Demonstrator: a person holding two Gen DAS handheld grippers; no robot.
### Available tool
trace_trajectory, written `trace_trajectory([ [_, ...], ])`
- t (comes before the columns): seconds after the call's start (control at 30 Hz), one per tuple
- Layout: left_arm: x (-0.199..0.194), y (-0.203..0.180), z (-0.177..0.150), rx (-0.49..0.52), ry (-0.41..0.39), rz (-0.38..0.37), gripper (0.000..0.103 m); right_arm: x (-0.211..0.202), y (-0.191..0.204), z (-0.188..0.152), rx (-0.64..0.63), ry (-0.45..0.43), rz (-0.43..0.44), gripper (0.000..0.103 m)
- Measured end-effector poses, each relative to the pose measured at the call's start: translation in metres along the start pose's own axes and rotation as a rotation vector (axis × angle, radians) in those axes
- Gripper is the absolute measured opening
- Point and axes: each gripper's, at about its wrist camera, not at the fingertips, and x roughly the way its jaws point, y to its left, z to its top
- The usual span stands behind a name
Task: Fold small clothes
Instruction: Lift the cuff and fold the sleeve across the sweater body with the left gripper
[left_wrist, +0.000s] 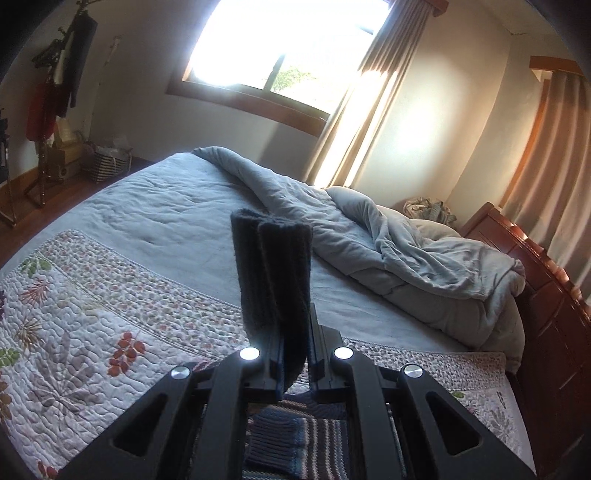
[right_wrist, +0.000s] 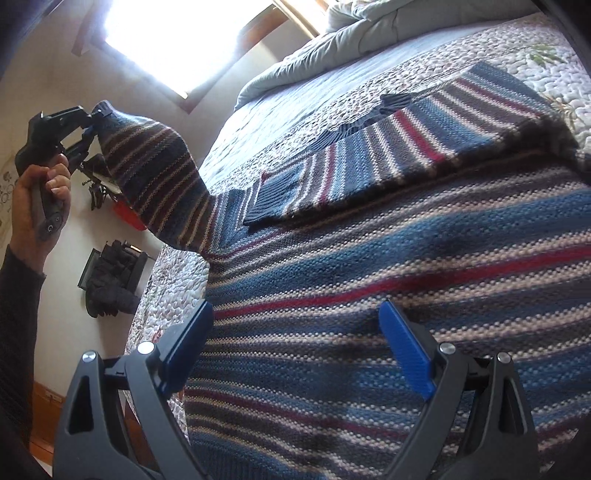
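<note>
A striped knit sweater (right_wrist: 388, 280) in blue, red and cream lies spread on the bed. One sleeve (right_wrist: 424, 125) is folded across its body. My left gripper (left_wrist: 293, 325) is shut on the dark ribbed cuff (left_wrist: 271, 266) of the other sleeve, which stands up between its fingers. In the right wrist view that sleeve (right_wrist: 155, 177) is lifted off the bed at the left, with the left gripper (right_wrist: 90, 118) held by a hand. My right gripper (right_wrist: 295, 332) hangs open just above the sweater's body, nothing between its blue pads (right_wrist: 406, 350).
A floral quilted bedspread (left_wrist: 92, 332) covers the bed. A crumpled grey duvet (left_wrist: 388, 251) lies at the far side by a wooden headboard (left_wrist: 546, 295). A coat rack (left_wrist: 55, 92) and a basket (left_wrist: 107, 162) stand on the floor at the left. A window (left_wrist: 277, 48) lies beyond.
</note>
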Motion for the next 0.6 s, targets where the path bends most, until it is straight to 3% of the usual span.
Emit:
trace_trajectory([
  [0.23,0.030,-0.058,-0.032,0.004,0.052,-0.061,0.009,-0.024,-0.015,0.006,0.031,-0.033,0.013,0.091],
  [0.6,0.083,-0.124,-0.096,0.072,0.155,-0.098,0.009,-0.048,-0.033,0.010,0.061,-0.061,0.016,0.091],
])
